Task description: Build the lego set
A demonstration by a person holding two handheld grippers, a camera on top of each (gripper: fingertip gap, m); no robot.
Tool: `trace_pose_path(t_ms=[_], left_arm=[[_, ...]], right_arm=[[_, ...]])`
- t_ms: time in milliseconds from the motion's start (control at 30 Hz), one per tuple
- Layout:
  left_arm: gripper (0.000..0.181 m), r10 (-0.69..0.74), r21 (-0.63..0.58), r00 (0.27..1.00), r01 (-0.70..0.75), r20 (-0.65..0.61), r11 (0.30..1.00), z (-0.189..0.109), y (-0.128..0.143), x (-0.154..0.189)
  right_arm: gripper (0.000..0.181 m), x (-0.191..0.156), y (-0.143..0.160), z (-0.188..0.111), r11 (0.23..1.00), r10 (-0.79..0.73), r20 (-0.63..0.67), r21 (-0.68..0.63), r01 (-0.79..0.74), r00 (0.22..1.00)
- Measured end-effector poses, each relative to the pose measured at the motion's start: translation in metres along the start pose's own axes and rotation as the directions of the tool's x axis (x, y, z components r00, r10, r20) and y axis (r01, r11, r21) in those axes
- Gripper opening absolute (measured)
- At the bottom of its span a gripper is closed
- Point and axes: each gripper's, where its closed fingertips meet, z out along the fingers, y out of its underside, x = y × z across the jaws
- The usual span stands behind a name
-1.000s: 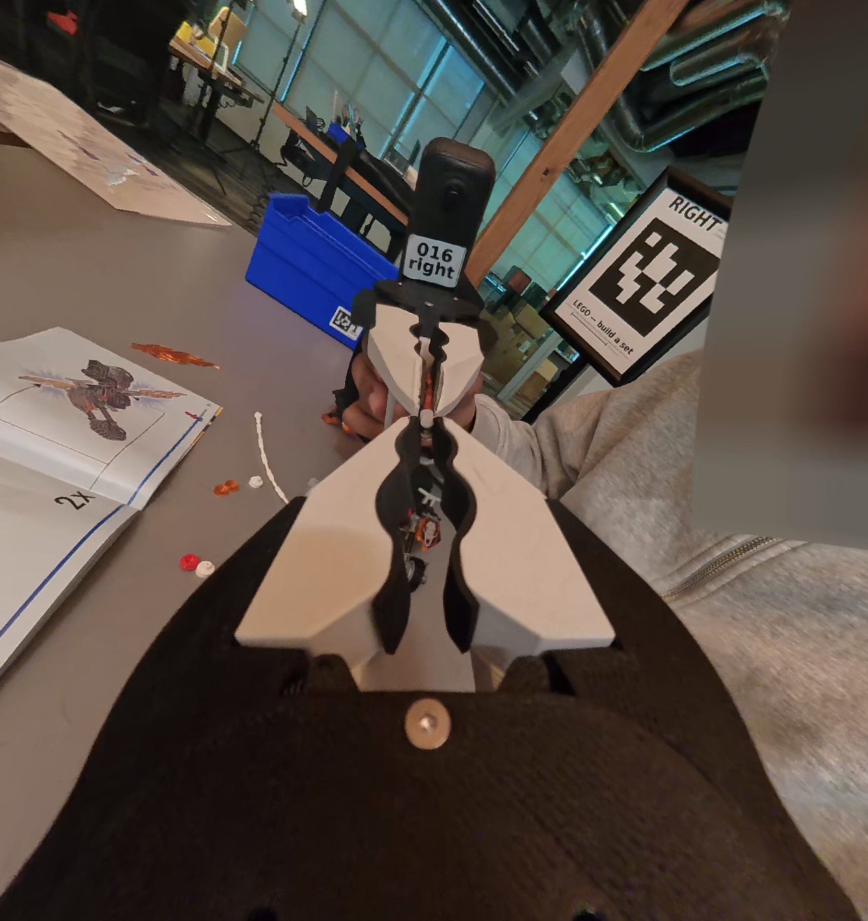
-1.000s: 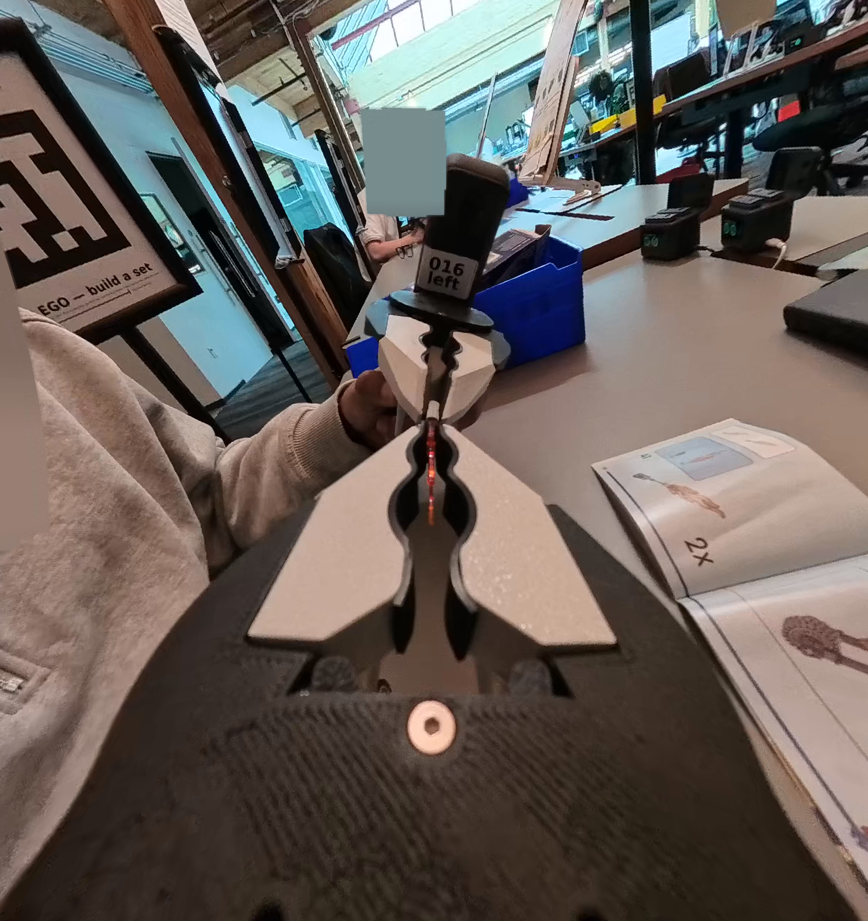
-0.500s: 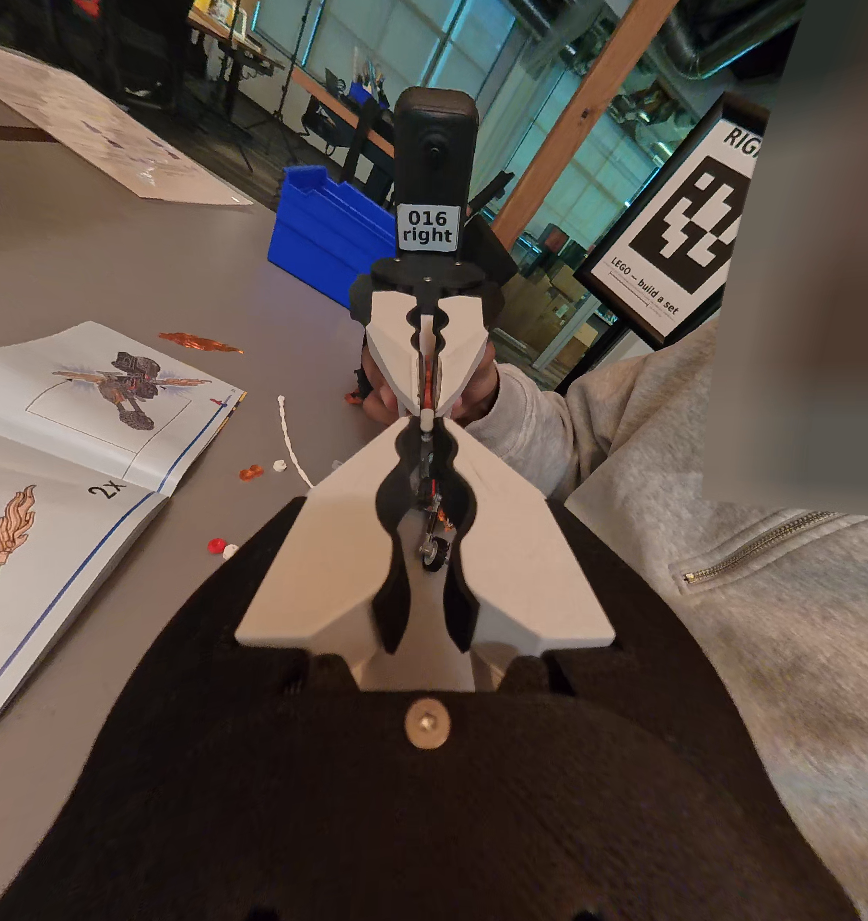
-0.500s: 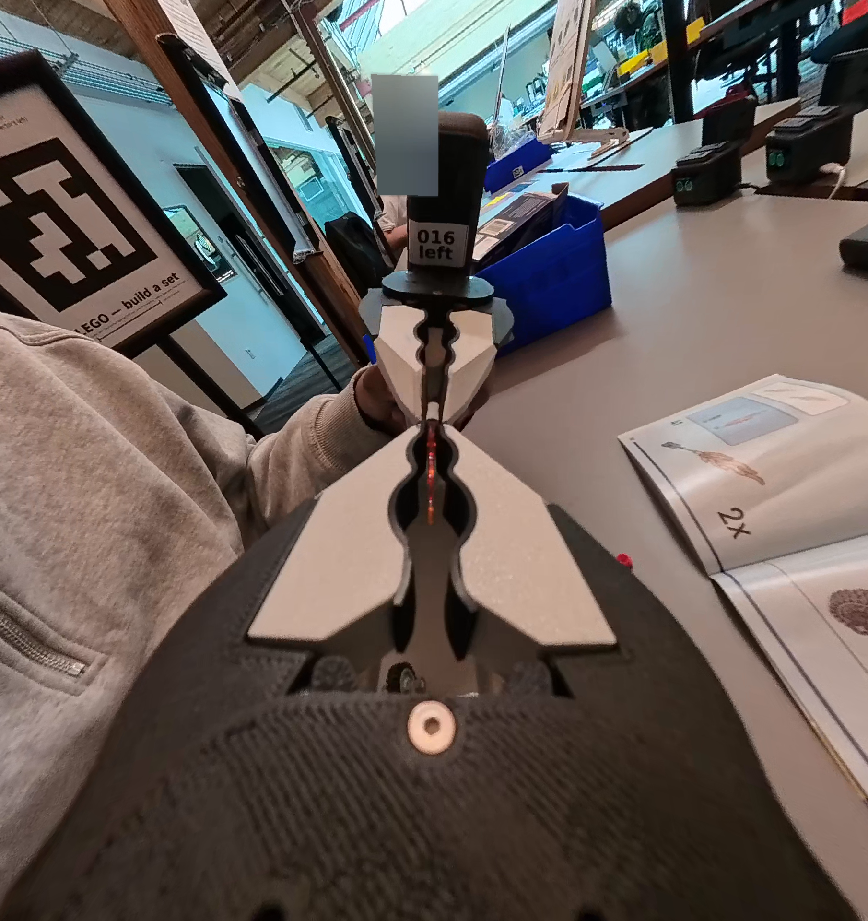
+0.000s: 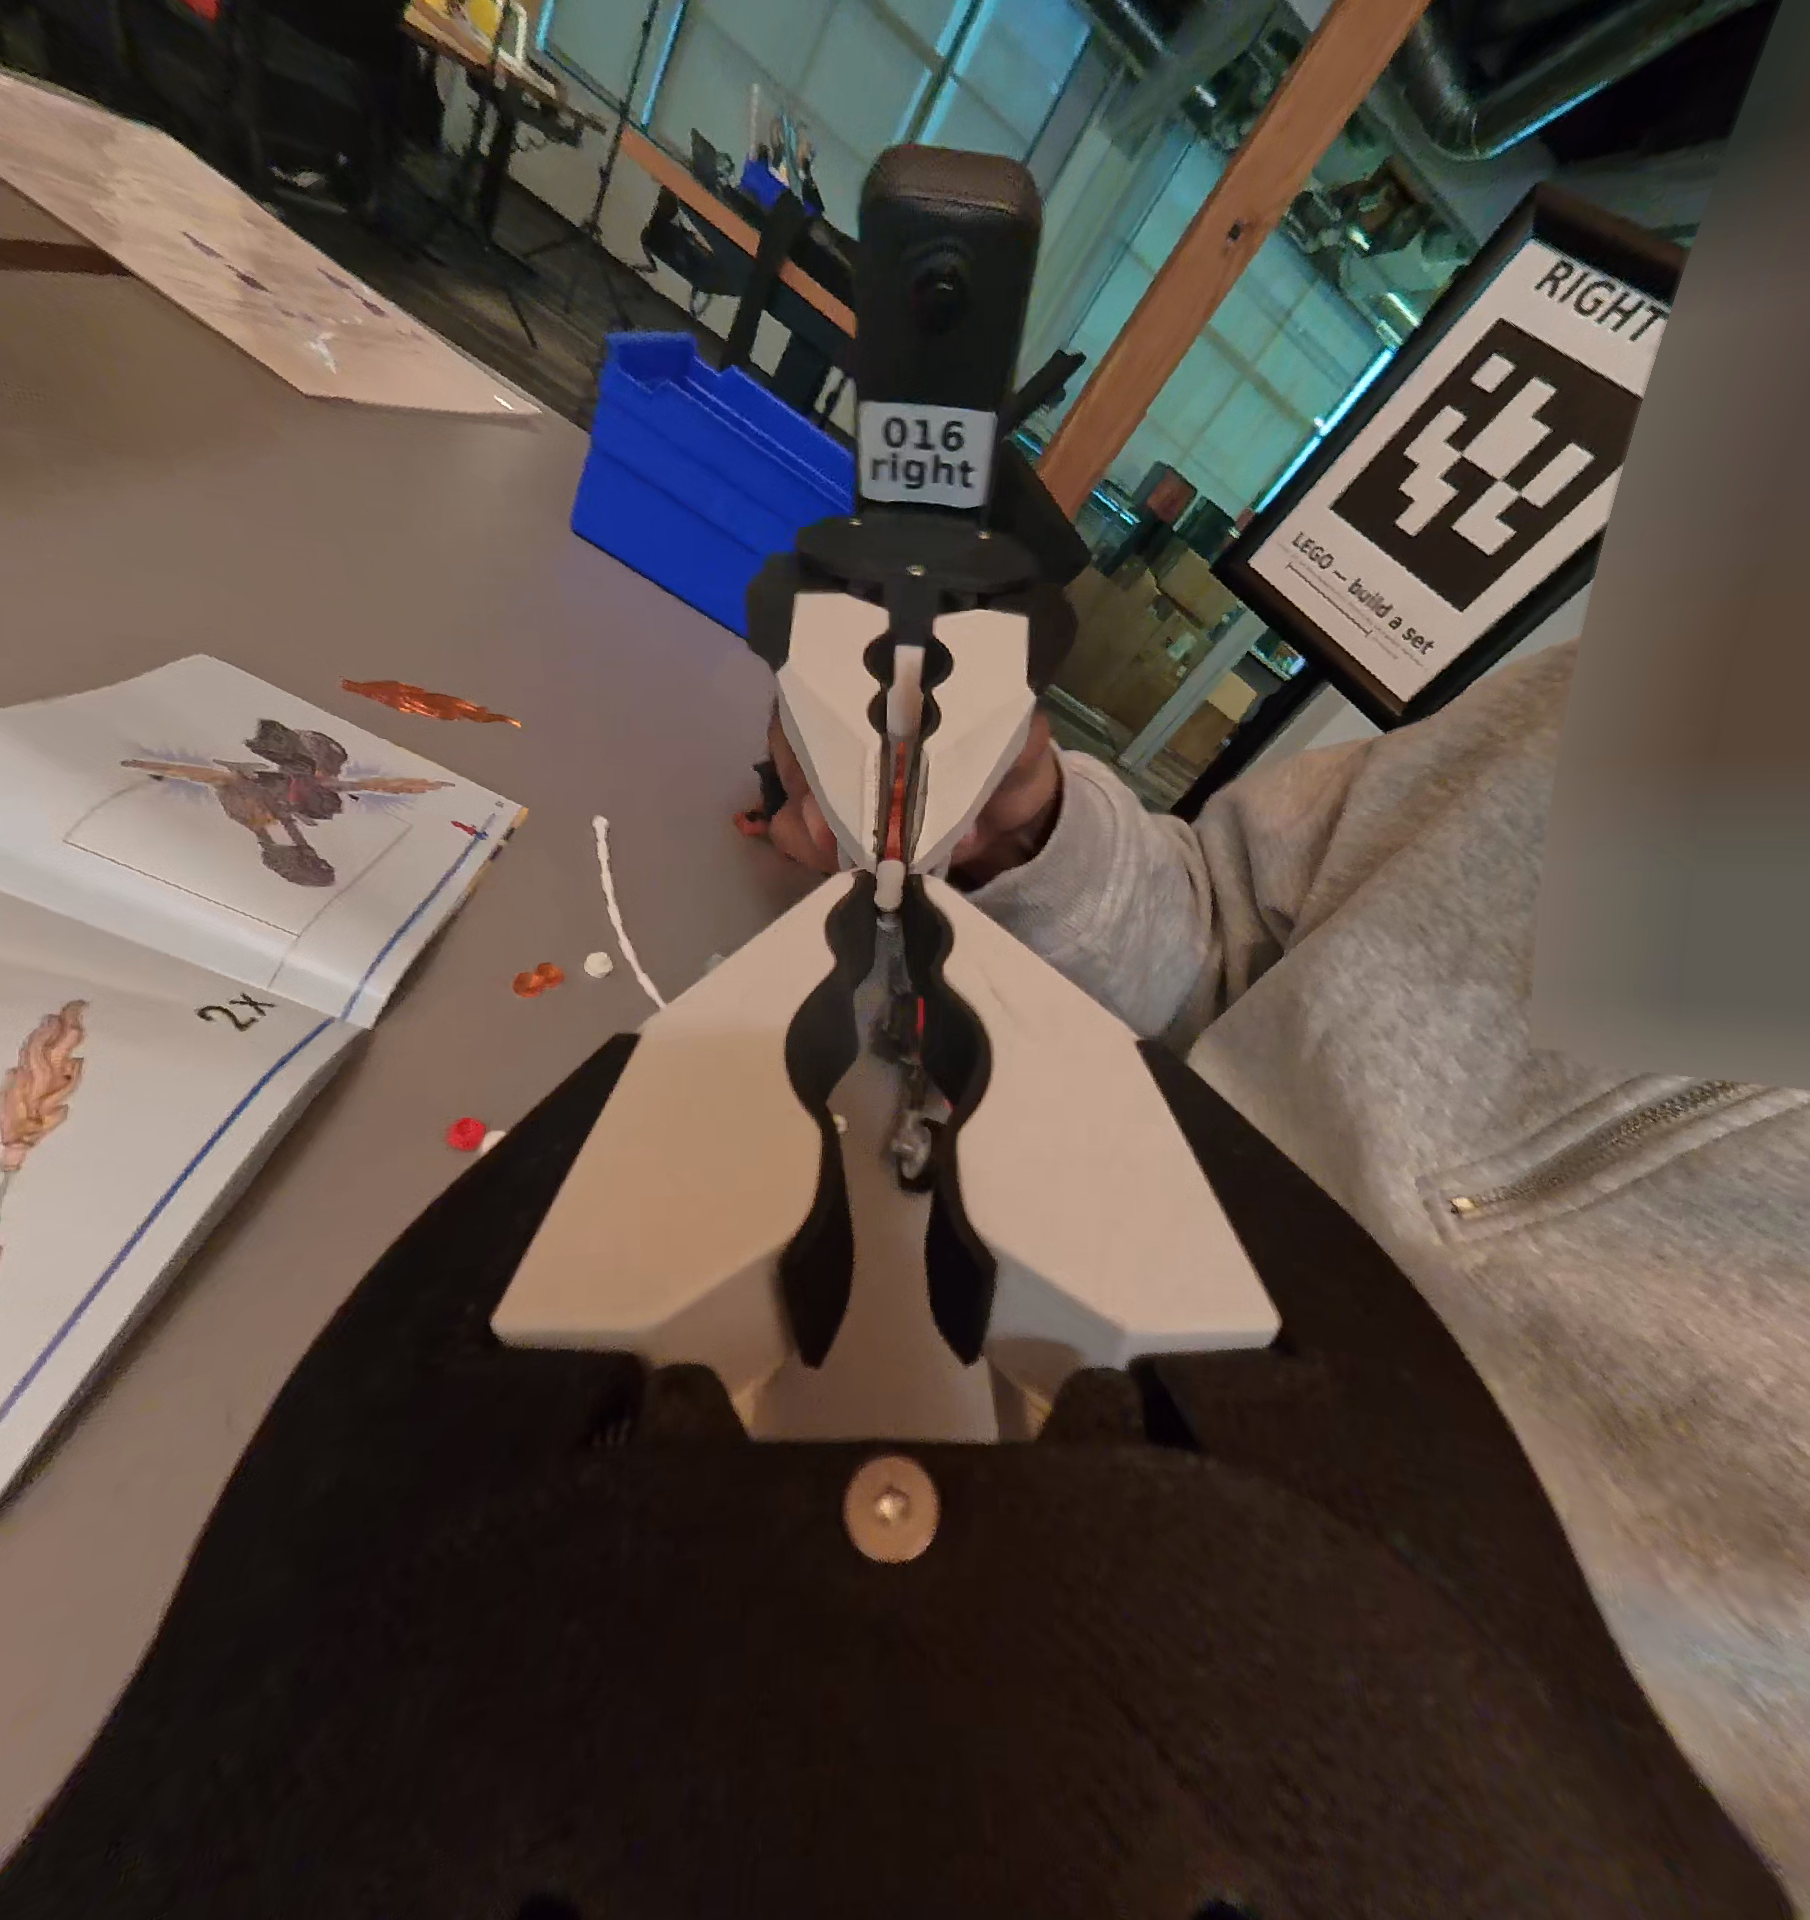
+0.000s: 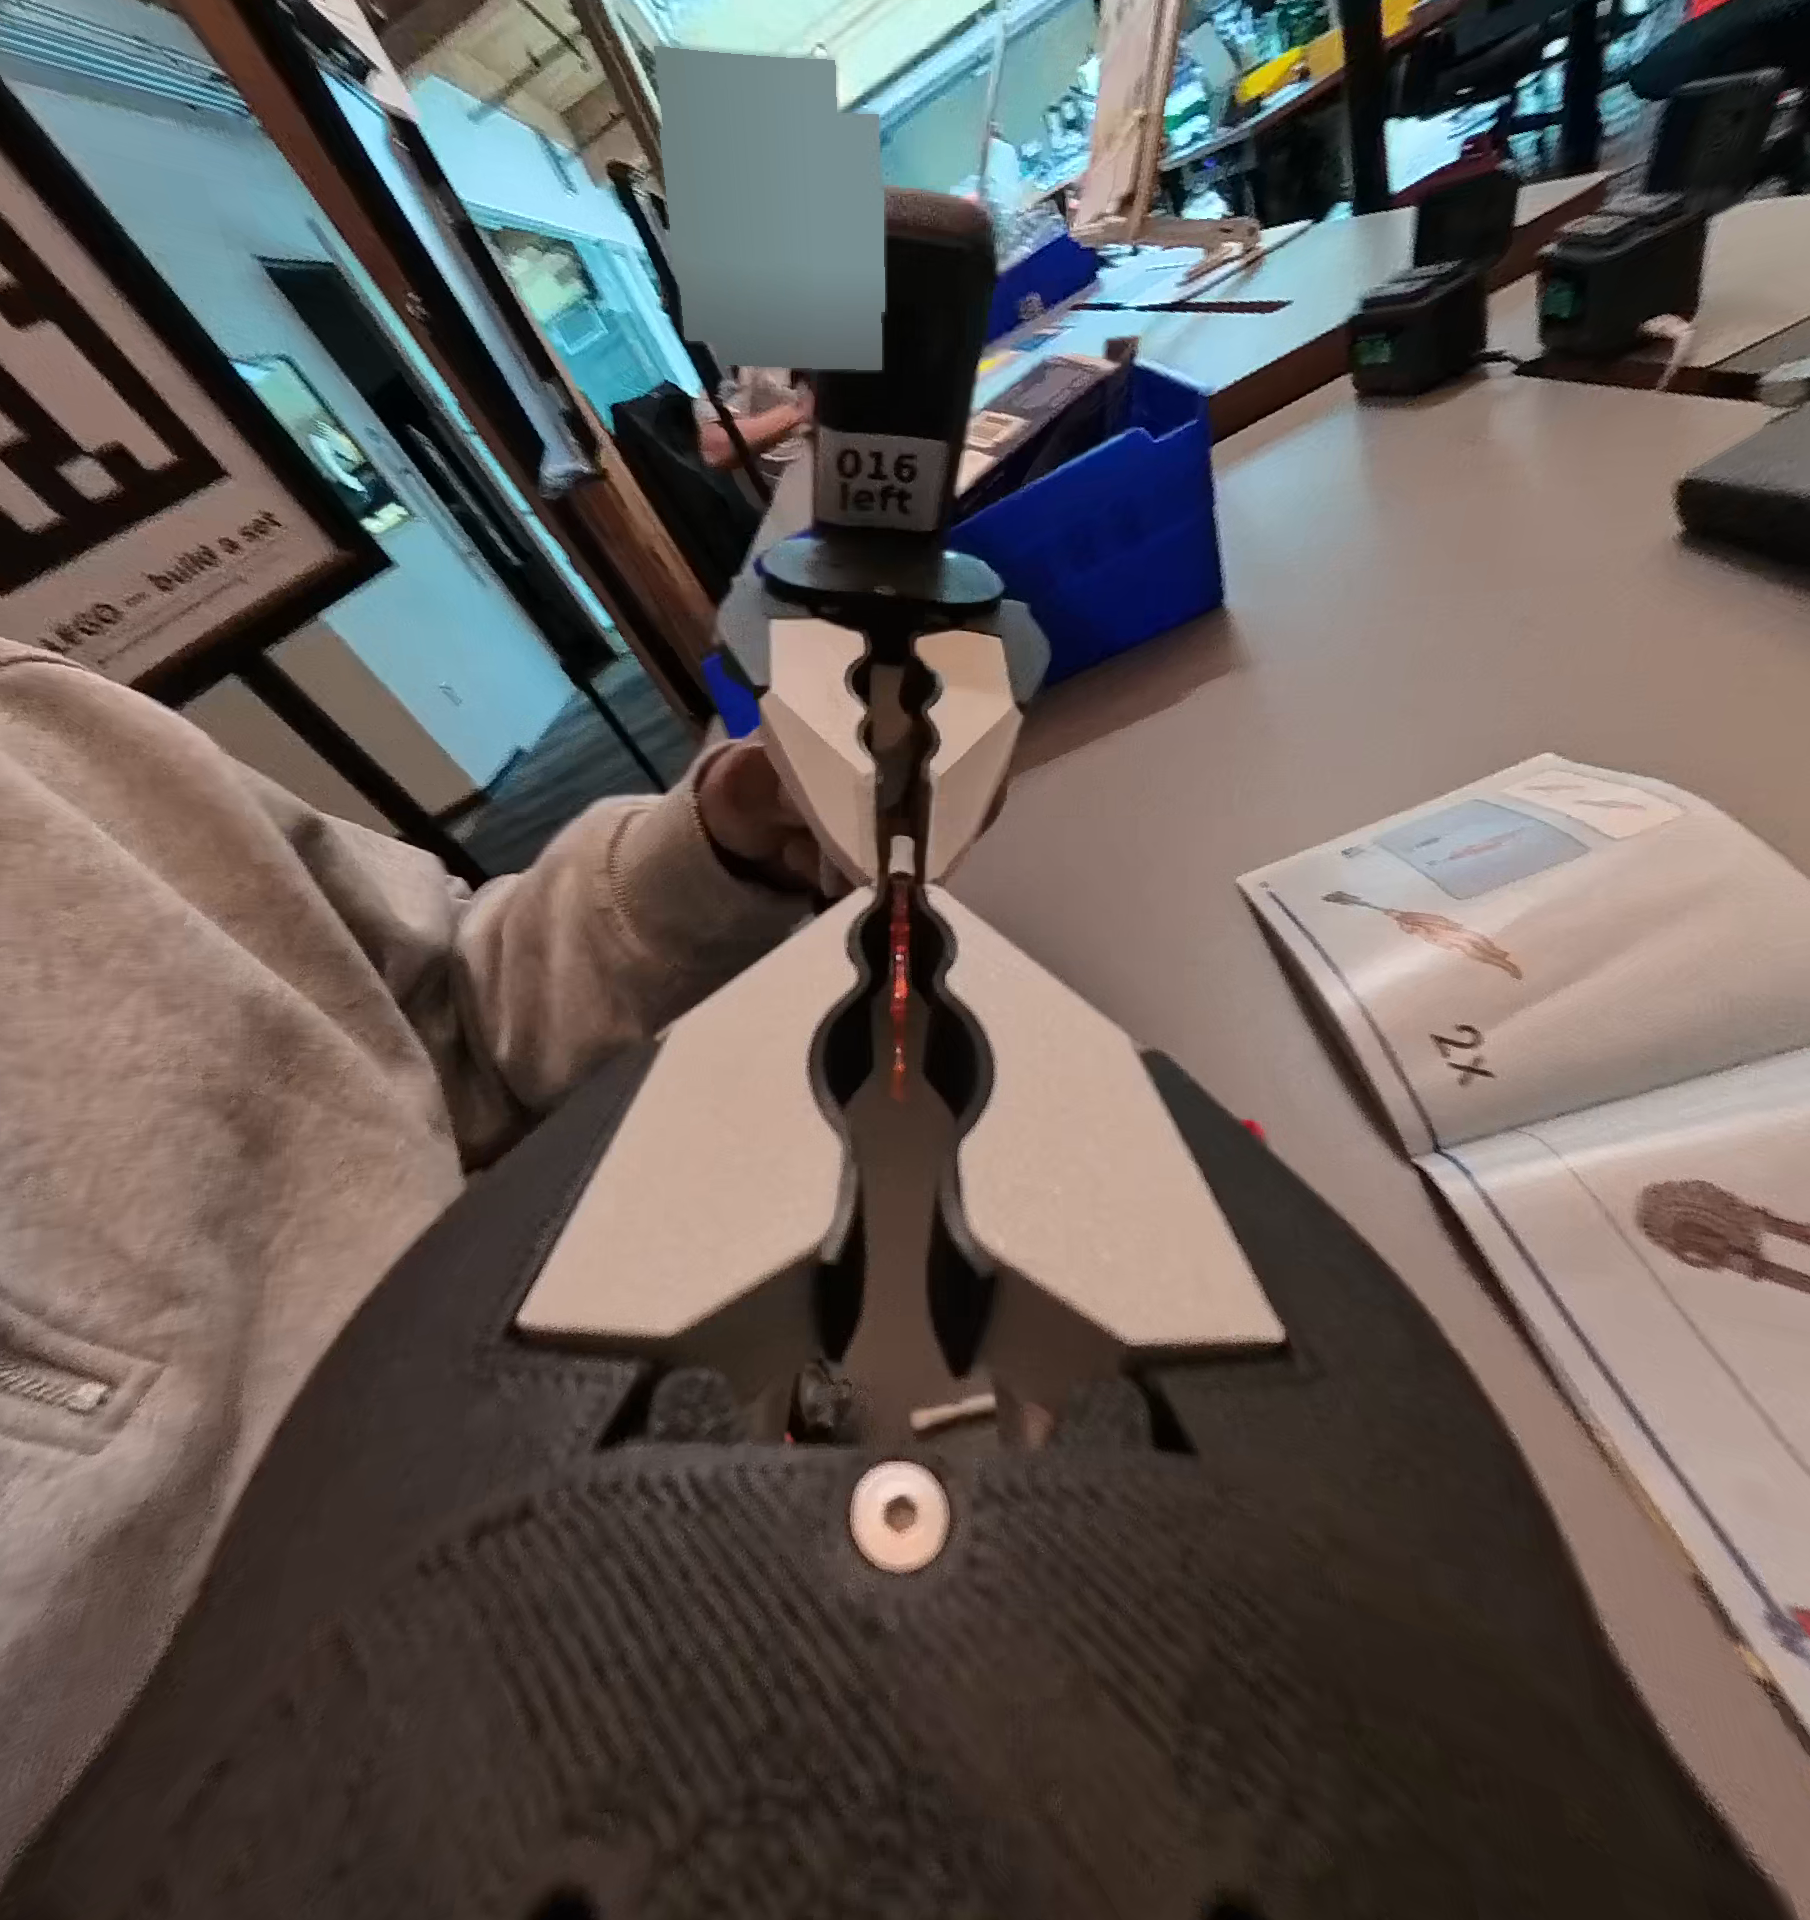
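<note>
My left gripper point(image 5: 885, 896) is shut on a small dark lego model point(image 5: 909, 1081) with a grey wheel and a white end piece point(image 5: 886, 883) at the fingertips. My right gripper point(image 6: 897, 885) is shut on a thin clear-orange flame piece point(image 6: 896, 997). The two grippers point at each other, tip to tip, above the grey table point(image 5: 257, 540). The flame's end meets the white end piece point(image 6: 901, 857). The right gripper point(image 5: 896, 821) faces me in the left wrist view, and the left gripper point(image 6: 893, 831) faces me in the right wrist view.
An open instruction booklet point(image 5: 205, 831) lies beside the grippers; it also shows in the right wrist view point(image 6: 1607, 987). Loose pieces lie near it: an orange flame point(image 5: 428, 701), a white string point(image 5: 620, 914), orange, white and red studs point(image 5: 537, 979). A blue bin point(image 5: 693, 478) stands behind. A grey sleeve point(image 5: 1400, 935) is close. Only a small space, under 4 cm, lies between the two pairs of fingers.
Both grippers stay shut and tip to tip. The pair has shifted and tilted a little over the table, so the booklet sits differently in both views.
</note>
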Motion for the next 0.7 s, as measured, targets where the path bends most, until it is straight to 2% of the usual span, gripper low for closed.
trace_pose_path(t_ms=[67, 133, 167, 300, 433, 533, 633, 700], left_arm=[[0.006, 0.022, 0.018, 0.999, -0.022, 0.032, 1.000, 0.003, -0.003, -0.006], [0.024, 0.019, 0.017, 0.996, -0.021, 0.085, 1.000, 0.002, -0.003, -0.015], [0.027, 0.015, 0.018, 0.995, -0.017, 0.099, 1.000, -0.002, -0.003, -0.018], [0.030, -0.018, 0.144, 0.995, 0.004, 0.094, 0.990, -0.025, -0.022, -0.022], [0.029, -0.017, 0.178, 0.980, -0.019, 0.199, 0.984, -0.043, -0.027, -0.038], [0.028, -0.001, 0.194, 0.965, -0.052, 0.261, 0.980, -0.049, -0.031, -0.043], [0.027, -0.004, 0.208, 0.960, -0.057, 0.281, 0.977, -0.052, -0.034, -0.044], [0.027, -0.005, 0.224, 0.958, -0.062, 0.286, 0.973, -0.055, -0.036, -0.044]], right_arm=[[0.001, 0.004, -0.001, -0.002, 0.998, -0.053, -0.064, -0.029, 0.051, 0.997], [0.000, 0.004, -0.002, -0.004, 0.993, -0.113, -0.116, -0.055, 0.107, 0.987], [0.001, 0.005, -0.003, -0.006, 0.991, -0.127, -0.131, -0.064, 0.119, 0.983], [0.000, 0.012, 0.005, -0.010, 0.991, -0.087, -0.152, -0.117, 0.069, 0.985], [0.000, 0.019, 0.033, -0.011, 0.954, -0.024, -0.187, -0.299, -0.033, 0.982], [0.000, 0.019, 0.051, -0.015, 0.852, -0.052, -0.224, -0.519, -0.074, 0.973], [0.001, 0.017, 0.066, -0.018, 0.675, -0.134, -0.231, -0.733, -0.082, 0.964], [0.000, 0.016, 0.075, -0.015, 0.556, -0.173, -0.219, -0.827, -0.088, 0.960]])
